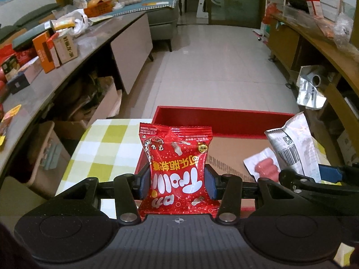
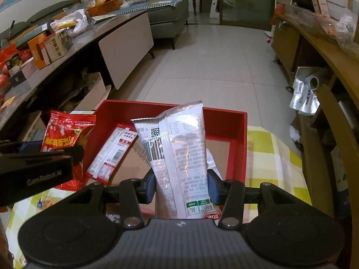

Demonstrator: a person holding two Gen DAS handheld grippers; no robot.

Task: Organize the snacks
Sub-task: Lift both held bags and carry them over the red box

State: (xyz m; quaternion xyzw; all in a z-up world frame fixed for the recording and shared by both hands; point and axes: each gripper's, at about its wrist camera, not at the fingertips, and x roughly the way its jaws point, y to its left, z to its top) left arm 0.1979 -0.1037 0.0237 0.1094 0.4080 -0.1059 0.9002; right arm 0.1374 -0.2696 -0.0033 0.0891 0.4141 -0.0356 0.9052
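Left tongs [image 1: 177, 185] clamped on red candy bag [image 1: 176, 168], right tongs [image 2: 182, 186] clamped on white snack pack [image 2: 179, 157]; both packs stand long axis up. Red box [image 2: 224, 116] lies just ahead on the checked worktop [image 1: 107, 143]: under the right pack, right-forward of the left.

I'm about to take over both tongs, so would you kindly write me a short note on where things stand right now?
Left tongs: shut on the red gummy candy bag, held upright above the near-left edge of the red box.
Right tongs: shut on the white snack packet, held upright over the box.
Done: a red-and-white packet leans against the box's left wall; a small sausage pack shows beside the white packet, though whether it rests in the box is unclear.
Left: put both held snacks into the box and release.
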